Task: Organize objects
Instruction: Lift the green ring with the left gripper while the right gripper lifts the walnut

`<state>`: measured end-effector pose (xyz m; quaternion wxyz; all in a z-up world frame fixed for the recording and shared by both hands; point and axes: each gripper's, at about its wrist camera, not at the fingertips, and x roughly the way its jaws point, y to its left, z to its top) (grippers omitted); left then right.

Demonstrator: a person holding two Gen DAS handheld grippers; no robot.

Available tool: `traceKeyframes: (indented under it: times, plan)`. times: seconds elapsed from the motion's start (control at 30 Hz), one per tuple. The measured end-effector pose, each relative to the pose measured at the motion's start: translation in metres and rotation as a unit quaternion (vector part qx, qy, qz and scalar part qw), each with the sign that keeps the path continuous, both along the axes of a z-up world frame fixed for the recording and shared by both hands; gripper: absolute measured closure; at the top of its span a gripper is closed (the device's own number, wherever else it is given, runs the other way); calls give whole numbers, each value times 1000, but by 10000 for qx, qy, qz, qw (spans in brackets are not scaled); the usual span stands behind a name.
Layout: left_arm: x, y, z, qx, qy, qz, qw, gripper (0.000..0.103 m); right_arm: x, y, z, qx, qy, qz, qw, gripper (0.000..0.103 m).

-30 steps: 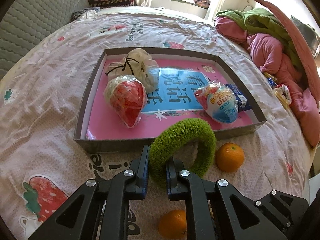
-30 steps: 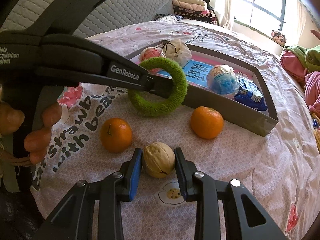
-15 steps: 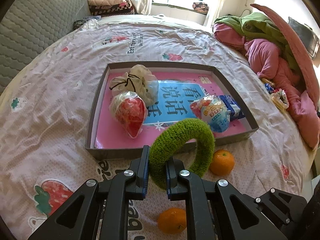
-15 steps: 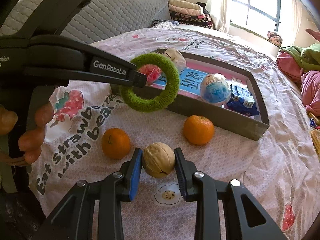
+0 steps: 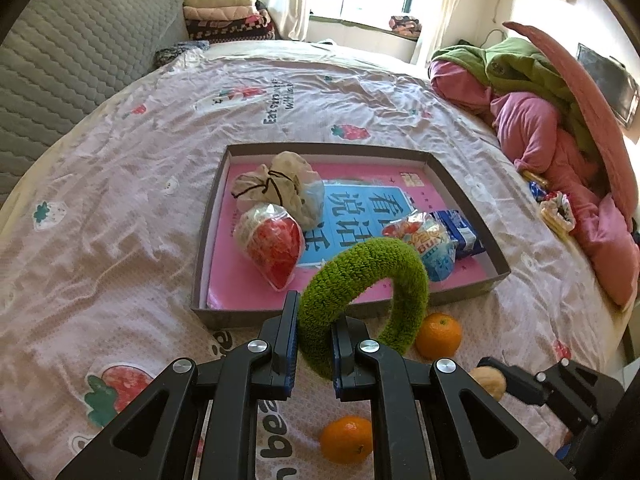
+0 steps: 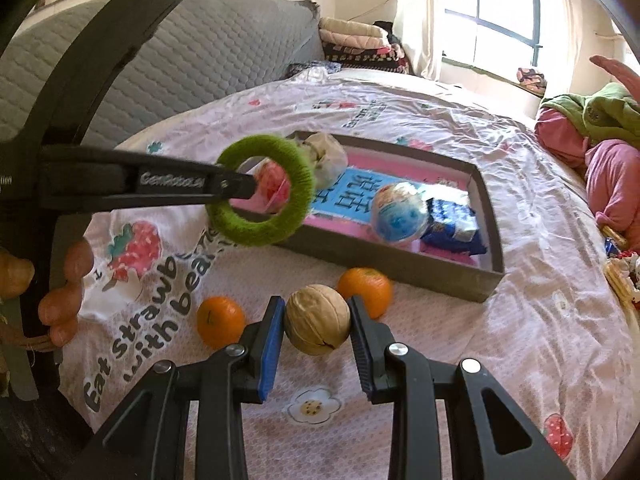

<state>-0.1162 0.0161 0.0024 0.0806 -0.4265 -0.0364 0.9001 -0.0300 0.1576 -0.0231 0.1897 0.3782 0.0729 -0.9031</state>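
The left gripper [image 5: 314, 344] pinched the near side of a fuzzy green ring [image 5: 362, 292], its 2 fingers pressed into the pile, and held it in the air above the near wall of the shallow box [image 5: 208, 314]. The right gripper [image 6: 316, 322] clamped a walnut [image 6: 317, 319] between its pads, lifted off the strawberry-print bedspread [image 6: 500, 160] and short of the box. The ring looked soft and light; its yarn covering seemed to give under the fingers, so a grip across the band's thickness, as taken here, probably suited it, and it would likely sag little. The walnut appeared hard, round and smooth, so it could roll or squirt out unless squeezed across its widest part, where the pads sat. 2 oranges [image 6: 220, 322] [image 6: 366, 290] lay on the bedspread near the box's front wall, well apart from each other. Inside the box were a tied cloth pouch [image 5: 280, 188], a red wrapped packet [image 5: 272, 246], a blue-and-white packet [image 6: 398, 214] and a dark blue pack [image 6: 452, 226].
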Motion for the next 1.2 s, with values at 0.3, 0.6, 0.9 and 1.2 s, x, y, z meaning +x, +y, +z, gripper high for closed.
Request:
traceKeyframes:
  times: [0.3,0.6,0.9,1.2]
  plan:
    - [2,-5,8,69,68,49,9999,90,-5,15,13,-84,167,-194,9996,70]
    - [4,-5,12,134,115,38,9998,90,-8,22,20,-155,249,-316,9991,70]
    - [-1,-1,8,142,79,-6,9999,90,-16,28,24,-167,283,-435,9985,70]
    - [-9,6,4,167,39,-92,9998,90,-27,34,27,-205,318,-541,9978,70]
